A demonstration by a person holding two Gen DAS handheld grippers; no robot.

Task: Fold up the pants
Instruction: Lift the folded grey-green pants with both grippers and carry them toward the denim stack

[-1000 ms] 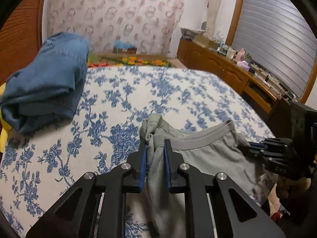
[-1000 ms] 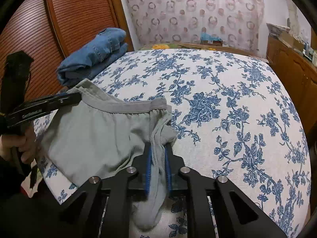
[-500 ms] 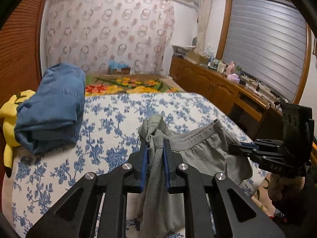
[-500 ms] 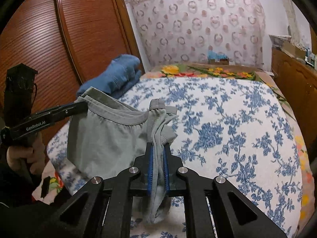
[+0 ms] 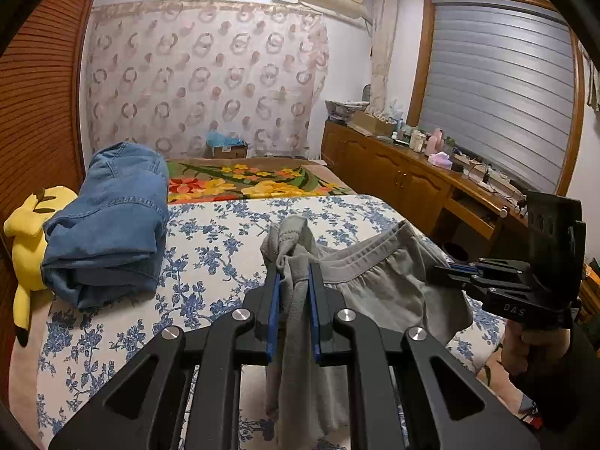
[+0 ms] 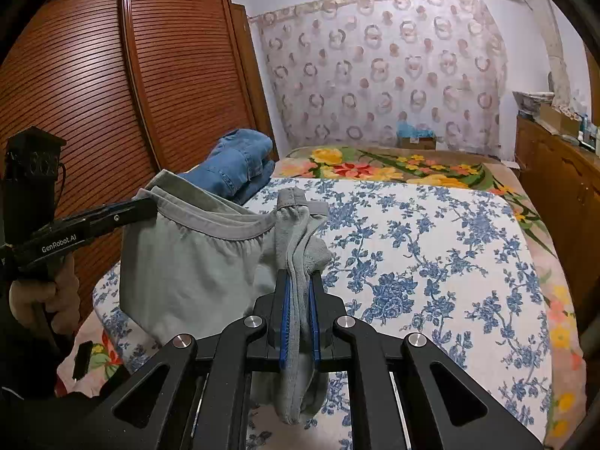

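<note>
Here my left gripper (image 5: 293, 300) and right gripper (image 6: 299, 313) each pinch one end of the gray pants' (image 6: 195, 262) waistband, holding it spread and lifted above the near edge of the floral bed (image 6: 431, 262), legs hanging down.

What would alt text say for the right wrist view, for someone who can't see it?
The right tool is clamped shut on one end of the waistband of grey pants, while the left tool grips the other end, holding them above a blue-flowered bed. Folded jeans lie behind, beside a wooden wardrobe.
</note>
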